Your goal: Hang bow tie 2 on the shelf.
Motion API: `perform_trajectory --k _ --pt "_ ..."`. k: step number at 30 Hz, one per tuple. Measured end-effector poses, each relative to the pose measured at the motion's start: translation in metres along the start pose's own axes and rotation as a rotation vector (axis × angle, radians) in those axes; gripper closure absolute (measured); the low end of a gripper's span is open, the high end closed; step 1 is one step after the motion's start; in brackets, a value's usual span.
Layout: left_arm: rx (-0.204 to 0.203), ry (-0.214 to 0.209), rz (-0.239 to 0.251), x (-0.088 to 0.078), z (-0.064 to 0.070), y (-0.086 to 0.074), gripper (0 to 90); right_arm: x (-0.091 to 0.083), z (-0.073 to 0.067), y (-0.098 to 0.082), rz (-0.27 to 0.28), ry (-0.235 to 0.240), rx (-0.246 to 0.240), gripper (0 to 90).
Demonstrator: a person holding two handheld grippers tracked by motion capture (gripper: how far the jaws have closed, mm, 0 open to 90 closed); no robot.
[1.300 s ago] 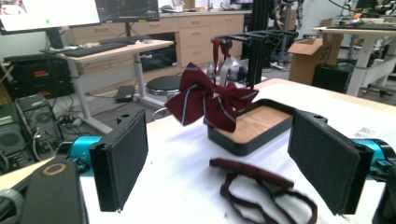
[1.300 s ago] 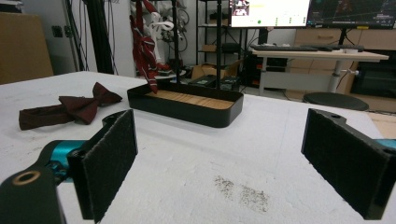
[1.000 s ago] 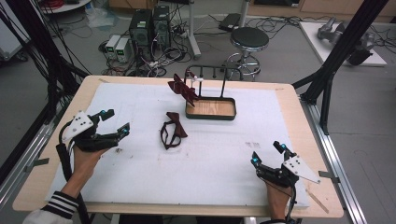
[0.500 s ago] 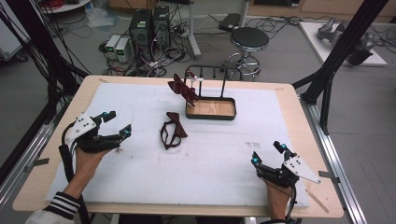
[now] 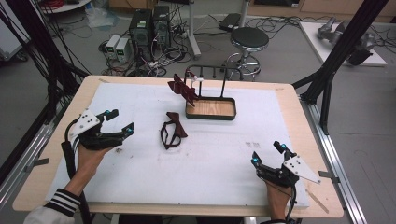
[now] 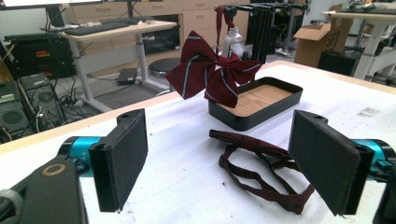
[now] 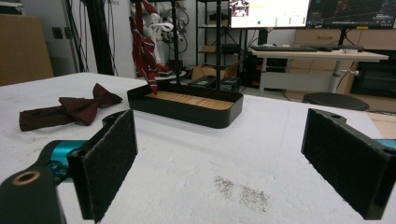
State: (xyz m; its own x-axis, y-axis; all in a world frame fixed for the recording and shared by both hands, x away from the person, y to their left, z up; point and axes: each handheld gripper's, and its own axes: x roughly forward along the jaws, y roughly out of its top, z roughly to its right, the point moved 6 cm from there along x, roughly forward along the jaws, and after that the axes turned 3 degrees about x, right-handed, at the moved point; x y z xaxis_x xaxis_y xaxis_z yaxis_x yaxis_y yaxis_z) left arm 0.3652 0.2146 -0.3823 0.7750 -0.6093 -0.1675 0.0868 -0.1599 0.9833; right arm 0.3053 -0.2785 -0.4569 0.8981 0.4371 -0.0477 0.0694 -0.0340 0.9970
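From the high view, my left tool (image 5: pixel 119 120) sits wide open at the left of the desk (image 5: pixel 289 100), with the loose bow tie (image 5: pixel 172 133) lying flat just to its right, not touching; my right tool (image 5: pixel 268 154) is open too, well apart near the front right. In the left gripper view the bow tie (image 6: pixel 261 170) lies right ahead between the spread jaws, the tray (image 6: pixel 261 103) behind it. In the right gripper view the bow tie (image 7: pixel 70 111) is far off left.

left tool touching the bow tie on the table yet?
Apart. In the high view, bare white table cover lies between the left tool and the bow tie. The left gripper view shows it lying beyond the open jaws, not between them.
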Motion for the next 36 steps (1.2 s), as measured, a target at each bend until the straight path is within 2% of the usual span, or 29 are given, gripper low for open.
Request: perform_trajectory --k 4,9,11,12,13,17,20,26,29,34,36 --pt "0.003 0.007 -0.031 0.006 0.001 0.005 20.6 0.000 0.000 0.000 0.001 0.001 -0.004 9.7" --pt "0.009 -0.006 -0.067 0.013 0.005 0.013 20.5 -0.001 0.000 0.000 -0.002 0.001 0.008 9.7" --pt "-0.004 -0.044 -0.089 0.021 0.010 0.019 20.1 0.000 0.000 0.000 0.000 0.001 0.005 9.7" --pt "-0.004 -0.044 -0.089 0.021 0.010 0.019 20.0 0.000 0.000 0.000 0.001 0.002 0.006 9.7" --pt "-0.006 -0.062 -0.111 0.027 0.013 0.022 19.9 0.000 0.000 0.000 0.001 0.001 0.007 9.7" --pt "0.014 -0.064 -0.131 0.040 0.021 0.032 19.8 0.000 0.000 0.000 0.002 0.002 0.007 9.7" --pt "0.013 -0.076 -0.152 0.046 0.025 0.034 19.7 -0.001 -0.001 0.000 0.001 0.002 0.009 9.7" --pt "0.033 -0.088 -0.240 0.066 0.037 0.036 19.6 -0.001 0.000 0.000 0.006 0.001 0.010 9.7" --pt "0.022 -0.102 -0.292 0.076 0.043 0.036 20.3 -0.001 0.000 0.000 0.010 0.003 0.007 9.7" --pt "0.021 -0.081 -0.325 0.088 0.048 0.035 22.4 -0.001 0.001 0.000 0.015 0.002 0.010 9.7" --pt "0.001 -0.080 -0.351 0.093 0.049 0.032 22.5 -0.001 0.001 0.000 0.015 0.000 0.010 9.7"
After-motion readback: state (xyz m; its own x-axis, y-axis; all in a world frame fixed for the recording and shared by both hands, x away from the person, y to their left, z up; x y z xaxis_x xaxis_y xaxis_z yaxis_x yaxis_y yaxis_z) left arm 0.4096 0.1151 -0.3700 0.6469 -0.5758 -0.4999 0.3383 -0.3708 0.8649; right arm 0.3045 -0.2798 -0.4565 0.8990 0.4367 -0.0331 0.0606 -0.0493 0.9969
